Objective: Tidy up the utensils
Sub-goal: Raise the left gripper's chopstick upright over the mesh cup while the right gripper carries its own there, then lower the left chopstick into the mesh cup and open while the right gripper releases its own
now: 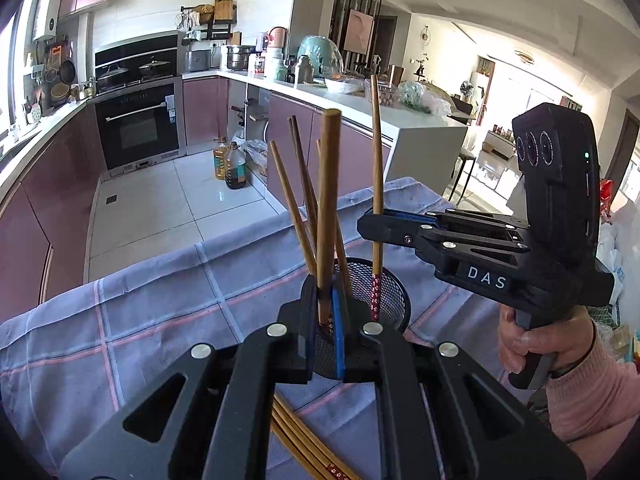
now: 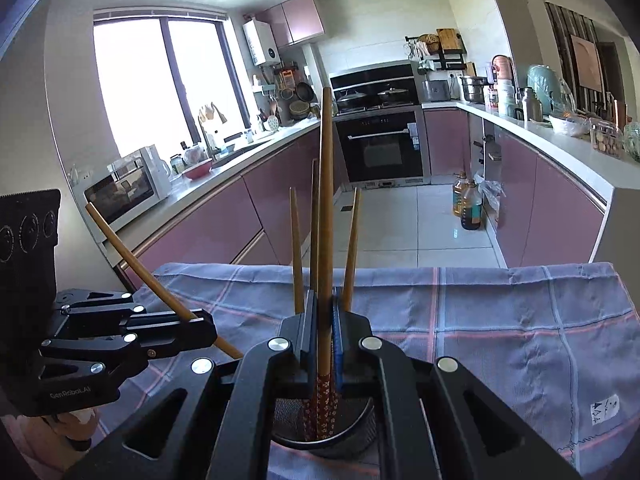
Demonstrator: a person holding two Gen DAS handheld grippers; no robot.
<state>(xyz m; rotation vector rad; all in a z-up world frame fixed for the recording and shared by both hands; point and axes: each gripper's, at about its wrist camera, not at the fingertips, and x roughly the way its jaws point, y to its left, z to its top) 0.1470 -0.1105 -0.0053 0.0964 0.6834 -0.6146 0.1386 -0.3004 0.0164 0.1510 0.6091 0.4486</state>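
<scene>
The left gripper (image 1: 325, 312) is clamping a chopstick (image 1: 328, 216) between its closed jaws, with the stick standing nearly upright and its patterned lower end dipping toward the mesh cup (image 1: 390, 280). In the right wrist view this same gripper (image 2: 200, 330) is showing at the left edge, its stick (image 2: 152, 280) leaning out to the upper left.

The right gripper (image 2: 325, 334) is also pinching a chopstick (image 2: 326, 208) with its jaws closed tight on it, and the red flowered end is hanging down inside the cup (image 2: 360, 432). From the left wrist camera, the right gripper (image 1: 374, 226) is reaching in from the right, a hand (image 1: 540, 340) in a pink sleeve (image 1: 592, 392) gripping its handle, and its chopstick (image 1: 376, 168) is pointing straight up above the cup.

Three more chopsticks (image 1: 298, 208) are already standing in the cup, fanning outward. The cup is sitting on a table covered by a blue checked cloth (image 1: 140, 312). Several loose chopsticks (image 1: 304, 448) are lying on the cloth near the bottom edge, partly hidden under the left gripper.
</scene>
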